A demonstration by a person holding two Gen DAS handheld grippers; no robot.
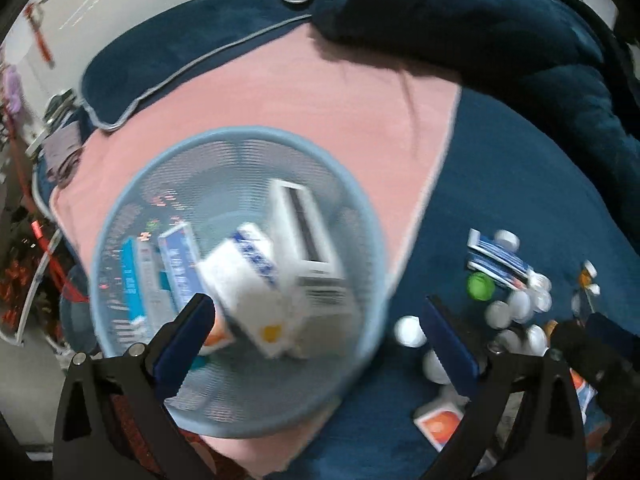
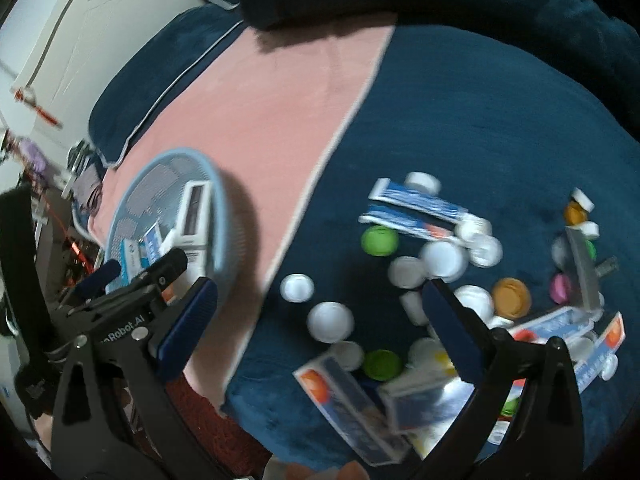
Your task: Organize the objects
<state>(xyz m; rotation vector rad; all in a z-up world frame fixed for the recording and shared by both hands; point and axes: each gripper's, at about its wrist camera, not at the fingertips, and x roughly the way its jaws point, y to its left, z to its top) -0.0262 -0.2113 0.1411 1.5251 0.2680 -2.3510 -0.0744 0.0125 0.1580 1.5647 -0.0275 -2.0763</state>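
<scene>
A light blue mesh basket [image 1: 360, 216] stands on a pink blanket [image 1: 280, 92] and holds several white and blue boxes [image 1: 248, 280]. My left gripper [image 1: 316, 320] is open and empty just above the basket's near side. The basket also shows in the right wrist view [image 2: 218, 196]. My right gripper [image 2: 320, 304] is open and empty above a scatter of white, green and orange bottle caps [image 2: 330, 322], toothpaste tubes [image 2: 420, 208] and boxes [image 2: 348, 404] on the dark blue bedspread [image 2: 480, 120]. The left gripper [image 2: 132, 276] shows at the left of the right wrist view.
Dark blue pillows [image 1: 460, 12] lie at the head of the bed. A white wall [image 1: 100, 4] and cluttered bedside items [image 1: 24, 272] are at the left. The same caps and tubes [image 1: 504, 268] lie right of the basket in the left wrist view.
</scene>
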